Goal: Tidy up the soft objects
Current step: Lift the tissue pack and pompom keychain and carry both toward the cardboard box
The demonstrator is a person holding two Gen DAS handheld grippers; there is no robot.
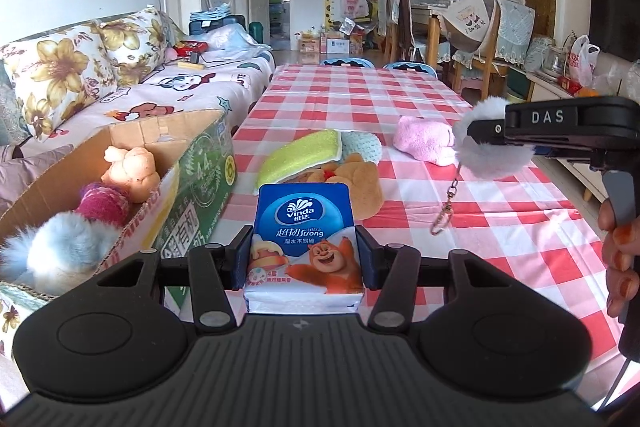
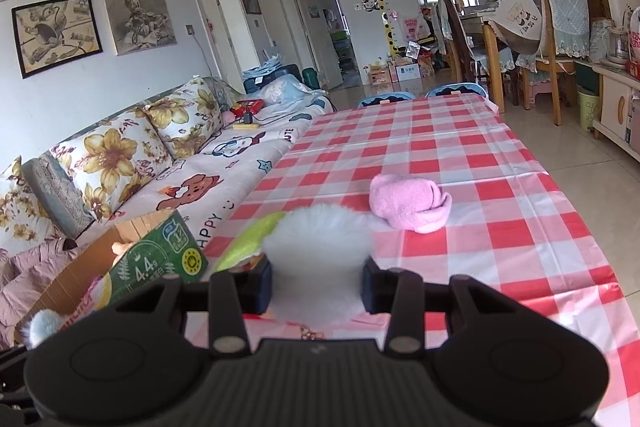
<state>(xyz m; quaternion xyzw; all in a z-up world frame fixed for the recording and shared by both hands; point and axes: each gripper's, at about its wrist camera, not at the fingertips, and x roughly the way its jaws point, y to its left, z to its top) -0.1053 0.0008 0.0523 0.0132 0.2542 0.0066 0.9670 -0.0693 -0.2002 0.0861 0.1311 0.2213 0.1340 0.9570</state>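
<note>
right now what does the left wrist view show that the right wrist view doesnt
Only the left wrist view shows the blue tissue pack clamped in the left gripper, the brown plush, the pom-pom's keychain clasp, and the box contents: peach plush and magenta knit item.

Only the right wrist view shows the right gripper head-on, with the white pom-pom blurred between its fingers.

Both share the cardboard box, green sponge, pink plush and checkered tablecloth.
</note>
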